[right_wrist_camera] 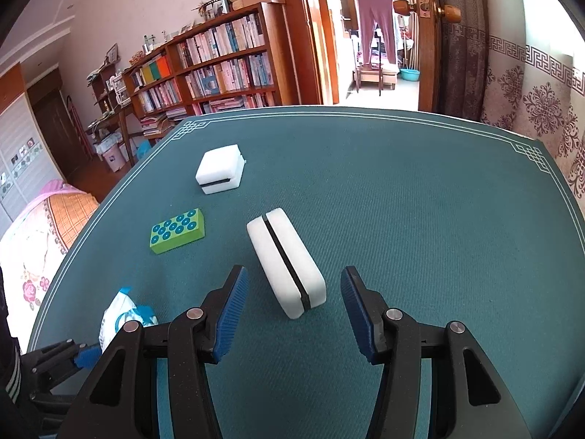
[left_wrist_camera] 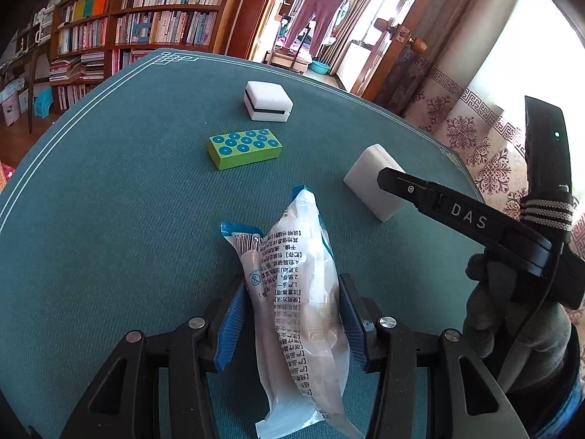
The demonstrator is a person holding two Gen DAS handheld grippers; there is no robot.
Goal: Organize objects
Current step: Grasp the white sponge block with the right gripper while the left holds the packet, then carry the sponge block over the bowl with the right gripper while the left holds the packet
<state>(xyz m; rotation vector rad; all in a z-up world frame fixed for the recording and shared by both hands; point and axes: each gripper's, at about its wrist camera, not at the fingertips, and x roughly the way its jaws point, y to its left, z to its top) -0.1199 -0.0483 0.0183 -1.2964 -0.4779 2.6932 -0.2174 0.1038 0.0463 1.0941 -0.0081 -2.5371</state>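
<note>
Now: packet held on the left, white block lined up on the right.
Left gripper pinches the plastic packet on the table; right gripper stands wide, empty, before the white block. Advance straight, centring it before closing.

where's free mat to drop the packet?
Bare mat right of the near white block, out to the border. Another patch left of the green tile. Crowded centre-left: tile, far white block, packet.

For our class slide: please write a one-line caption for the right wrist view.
Open right claw approaches a white foam block on the teal table.
</note>
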